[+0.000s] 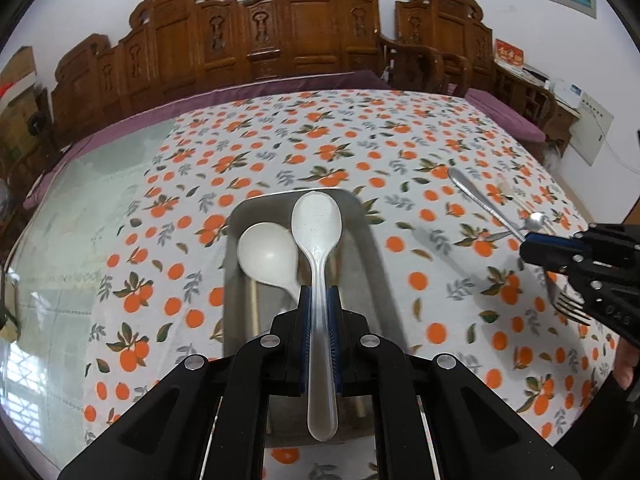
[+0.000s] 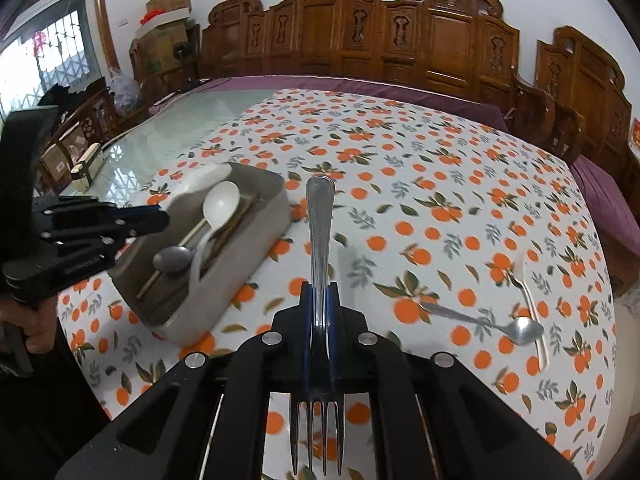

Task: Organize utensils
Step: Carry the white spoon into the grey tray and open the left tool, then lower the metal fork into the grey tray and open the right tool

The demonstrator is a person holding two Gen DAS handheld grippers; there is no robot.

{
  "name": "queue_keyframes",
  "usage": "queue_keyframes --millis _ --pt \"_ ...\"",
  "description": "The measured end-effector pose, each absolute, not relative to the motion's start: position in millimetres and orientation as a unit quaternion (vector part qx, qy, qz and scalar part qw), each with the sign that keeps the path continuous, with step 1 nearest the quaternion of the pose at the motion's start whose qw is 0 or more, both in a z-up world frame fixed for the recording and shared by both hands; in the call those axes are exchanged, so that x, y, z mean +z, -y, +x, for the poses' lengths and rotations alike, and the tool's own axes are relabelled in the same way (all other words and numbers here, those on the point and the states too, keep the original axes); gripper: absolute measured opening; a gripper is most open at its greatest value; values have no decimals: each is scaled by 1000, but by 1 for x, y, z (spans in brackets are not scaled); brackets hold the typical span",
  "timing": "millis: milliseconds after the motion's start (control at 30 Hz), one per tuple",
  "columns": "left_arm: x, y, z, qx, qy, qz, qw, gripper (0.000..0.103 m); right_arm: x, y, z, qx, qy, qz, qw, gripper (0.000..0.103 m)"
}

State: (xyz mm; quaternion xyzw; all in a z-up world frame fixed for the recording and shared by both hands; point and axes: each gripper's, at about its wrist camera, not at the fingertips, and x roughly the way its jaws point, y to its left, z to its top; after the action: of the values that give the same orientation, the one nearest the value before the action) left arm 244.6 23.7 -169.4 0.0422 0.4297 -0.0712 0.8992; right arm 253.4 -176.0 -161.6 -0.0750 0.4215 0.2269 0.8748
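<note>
Over the metal tray (image 1: 362, 240), left wrist view: the left gripper (image 1: 319, 300) is clenched on the handle of a white plastic spoon (image 1: 318, 248), whose bowl points away from the camera above the tray's far end. A second white spoon (image 1: 266, 256) lies inside the tray, to the left of the held one. The tray rests on a tablecloth (image 1: 280, 140) printed with oranges and leaves. At the right edge, the right gripper (image 1: 528, 246) carries a metal fork (image 1: 568, 306), tines toward the camera; behind it a metal spoon (image 1: 488, 204) lies on the cloth, well apart from the tray. Carved wooden chairs (image 1: 280, 32) stand behind the table.

Right wrist view: the right gripper (image 2: 320, 304) is clamped on the fork (image 2: 320, 232) near its neck, handle pointing away and tines toward the lens. The tray (image 2: 240, 276) sits to the left on the cloth (image 2: 440, 184), holding a white spoon (image 2: 220, 202), a dark metal spoon (image 2: 174, 260) and chopsticks (image 2: 224, 236). The left gripper (image 2: 160, 218) hangs over the tray's near-left side with its white spoon (image 2: 196, 184) blurred. At right, the metal spoon (image 2: 496, 324) lies on the cloth beside a pale slender utensil (image 2: 534, 312) whose type cannot be told.
</note>
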Motion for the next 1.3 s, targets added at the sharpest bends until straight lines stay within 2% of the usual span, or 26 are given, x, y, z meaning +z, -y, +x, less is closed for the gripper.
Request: queue_keyframes --millis 500,667,1300 --pt "-198 -47 259 -70 -451 23 889 8 -153 112 265 257 -419 -103 865 8" --pt "-188 -59 256 -68 -436 5 897 21 -154 99 267 263 -420 -105 862 8" --pt "-161 -109 242 -27 -401 -11 916 27 -165 53 271 279 -428 -89 855 8"
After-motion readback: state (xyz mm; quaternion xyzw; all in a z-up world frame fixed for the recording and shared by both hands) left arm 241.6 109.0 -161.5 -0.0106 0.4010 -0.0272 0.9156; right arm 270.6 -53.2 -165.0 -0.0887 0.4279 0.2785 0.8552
